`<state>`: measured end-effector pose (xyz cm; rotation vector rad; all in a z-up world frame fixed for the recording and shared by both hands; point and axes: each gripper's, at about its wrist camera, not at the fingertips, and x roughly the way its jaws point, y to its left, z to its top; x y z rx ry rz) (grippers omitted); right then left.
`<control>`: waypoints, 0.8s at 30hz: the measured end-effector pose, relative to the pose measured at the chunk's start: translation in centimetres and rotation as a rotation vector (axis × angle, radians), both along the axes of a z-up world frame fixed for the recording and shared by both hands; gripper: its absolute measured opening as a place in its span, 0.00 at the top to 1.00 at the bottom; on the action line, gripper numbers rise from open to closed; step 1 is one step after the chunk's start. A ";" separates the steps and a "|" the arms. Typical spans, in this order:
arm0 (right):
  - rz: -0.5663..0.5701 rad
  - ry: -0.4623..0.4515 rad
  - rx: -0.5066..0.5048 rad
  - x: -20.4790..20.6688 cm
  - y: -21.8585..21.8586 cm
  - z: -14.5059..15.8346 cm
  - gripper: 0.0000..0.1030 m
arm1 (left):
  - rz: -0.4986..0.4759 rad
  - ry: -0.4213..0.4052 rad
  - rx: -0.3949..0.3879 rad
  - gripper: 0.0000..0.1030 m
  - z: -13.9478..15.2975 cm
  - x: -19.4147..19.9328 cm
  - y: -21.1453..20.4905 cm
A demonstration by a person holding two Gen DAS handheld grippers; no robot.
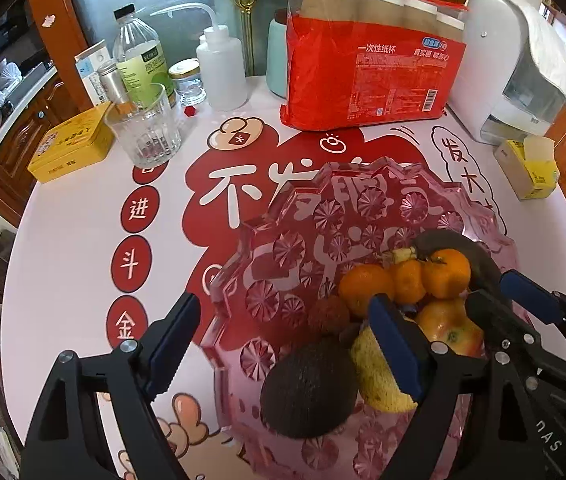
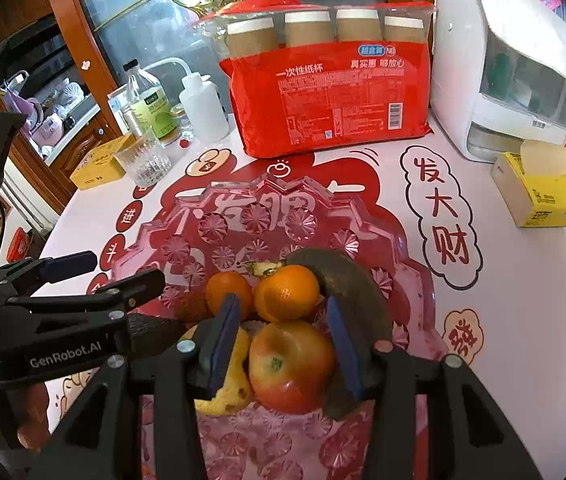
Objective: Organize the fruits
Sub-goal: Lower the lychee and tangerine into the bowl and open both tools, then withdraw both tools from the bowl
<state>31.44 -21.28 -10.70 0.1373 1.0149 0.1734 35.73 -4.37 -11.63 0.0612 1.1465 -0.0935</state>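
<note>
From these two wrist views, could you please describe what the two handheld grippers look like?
Both are matte black, angular frames with silver round bolts and dark blue pads on the fingers. The left gripper carries white "GenRobot.AI" lettering on its body. The right gripper looks built the same.

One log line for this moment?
left gripper: open over avocado | right gripper: open around apple | pink tray: holds fruit

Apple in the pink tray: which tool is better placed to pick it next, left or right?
Right, probably. The right tool already straddles the apple, pads either side, not pressing. The left tool stands wide open over the avocado at the near edge of the tray.
</note>
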 end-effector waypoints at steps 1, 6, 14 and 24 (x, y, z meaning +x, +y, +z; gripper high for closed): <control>0.000 -0.004 0.001 -0.3 0.0 0.3 0.55 | 0.002 -0.002 0.001 0.18 0.2 -0.3 0.1; 0.001 -0.028 0.002 -1.6 0.1 1.9 0.55 | 0.009 -0.015 -0.009 0.17 2.2 -2.0 0.6; -0.003 -0.070 0.006 -4.4 0.3 5.5 0.55 | 0.016 -0.057 -0.011 0.17 6.8 -5.5 1.3; -0.017 -0.146 -0.008 -8.9 0.4 11.3 0.55 | 0.033 -0.163 -0.016 0.11 13.7 -11.4 2.6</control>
